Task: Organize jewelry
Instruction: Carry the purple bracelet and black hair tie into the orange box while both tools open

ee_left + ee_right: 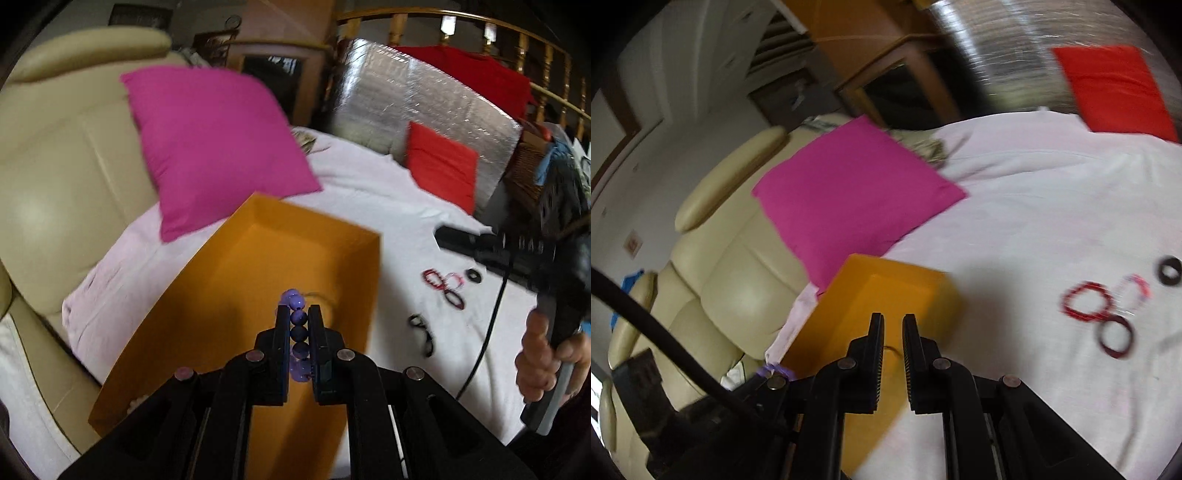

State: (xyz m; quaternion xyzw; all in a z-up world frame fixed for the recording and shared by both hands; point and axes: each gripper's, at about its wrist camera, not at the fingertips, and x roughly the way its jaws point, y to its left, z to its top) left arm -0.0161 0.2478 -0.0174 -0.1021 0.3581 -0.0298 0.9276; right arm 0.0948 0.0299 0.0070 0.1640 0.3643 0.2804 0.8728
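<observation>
The orange box (258, 258) sits on a pale pink-white sheet (369, 192). Behind the box leans a magenta cushion (218, 147) against a cream sofa (48, 184); farther behind, a red cushion (439, 166) against crinkled silver foil (406, 92). Above the box hangs a purple bead bracelet (298, 325); beside it lie red bangles (1086, 301) and a black ring (1169, 271).

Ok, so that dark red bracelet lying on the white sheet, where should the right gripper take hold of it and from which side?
Best guess: come straight down from above on the dark red bracelet and pinch its band on the side away from the bright red bracelet. It lies flat on the white sheet as an open ring, so one finger can drop inside, one outside.
</observation>
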